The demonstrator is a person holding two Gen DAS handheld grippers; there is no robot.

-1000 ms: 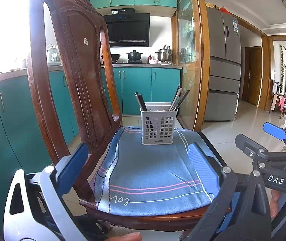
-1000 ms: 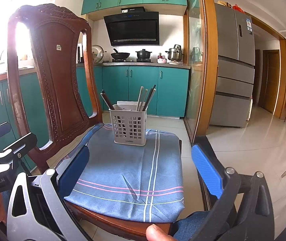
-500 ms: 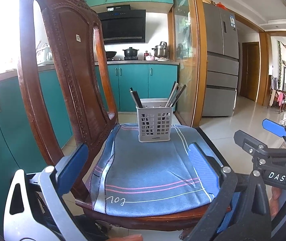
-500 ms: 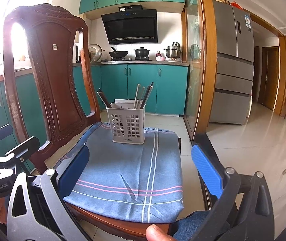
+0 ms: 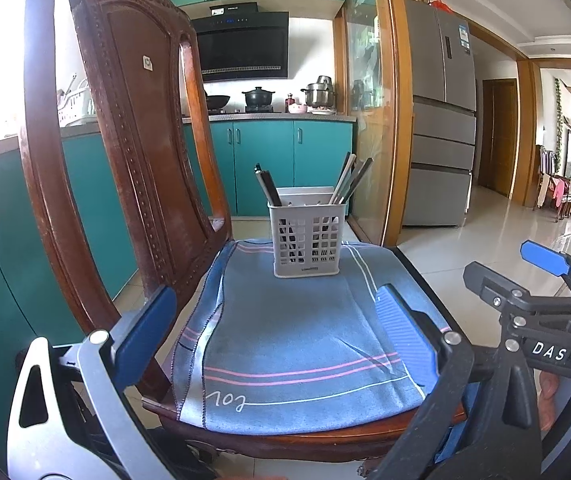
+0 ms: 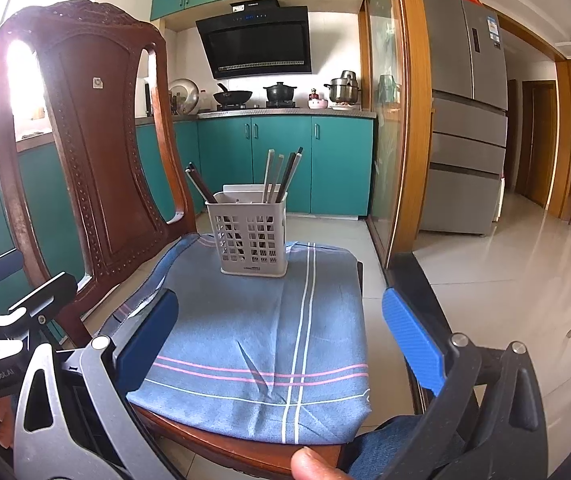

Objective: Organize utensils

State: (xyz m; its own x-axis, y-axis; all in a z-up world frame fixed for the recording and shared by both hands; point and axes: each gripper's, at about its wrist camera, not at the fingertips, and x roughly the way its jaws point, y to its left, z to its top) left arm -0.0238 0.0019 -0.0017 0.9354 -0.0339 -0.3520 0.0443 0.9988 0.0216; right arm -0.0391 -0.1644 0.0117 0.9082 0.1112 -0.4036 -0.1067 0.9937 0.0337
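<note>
A white slotted utensil basket point(image 5: 306, 237) stands upright at the far end of a blue cloth point(image 5: 285, 332) on a wooden chair seat; it also shows in the right wrist view point(image 6: 252, 237). Dark utensil handles point(image 5: 268, 188) lean left in it, and pale and dark ones point(image 5: 350, 178) lean right. My left gripper point(image 5: 275, 326) is open and empty over the near part of the cloth. My right gripper point(image 6: 279, 330) is open and empty too, well short of the basket.
The chair's tall carved back point(image 5: 125, 128) rises on the left. The seat's front edge point(image 6: 245, 450) is just below the grippers. Teal kitchen cabinets point(image 5: 269, 164), a glass door with a wooden frame point(image 5: 381, 120) and a fridge point(image 5: 441, 120) stand behind. Tiled floor point(image 6: 485, 272) lies to the right.
Both views have shifted slightly; the basket sits a little further left and higher in each. Both grippers stay open and empty.
</note>
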